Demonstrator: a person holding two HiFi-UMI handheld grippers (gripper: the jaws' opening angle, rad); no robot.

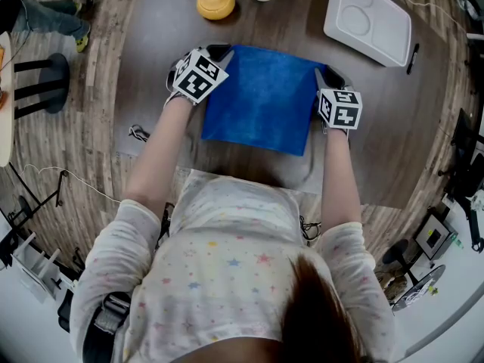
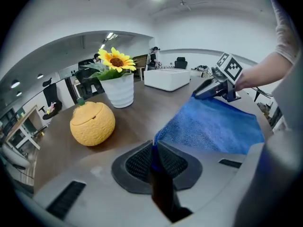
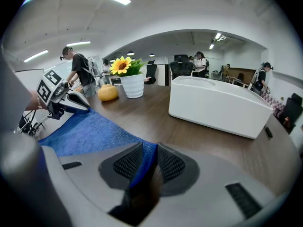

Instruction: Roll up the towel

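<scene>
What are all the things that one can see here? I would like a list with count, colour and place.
towel: 1, blue, spread on the middle of the table
table: 1, dark brown, under everything
orange-shaped jar: 1, yellow-orange, far side, left of the flower pot
flower pot: 1, white, holds a sunflower, far edge
tray: 1, white, far right
left hand-held gripper: 1, grey, shut on the towel's far left corner
right hand-held gripper: 1, grey, shut on the towel's far right corner
</scene>
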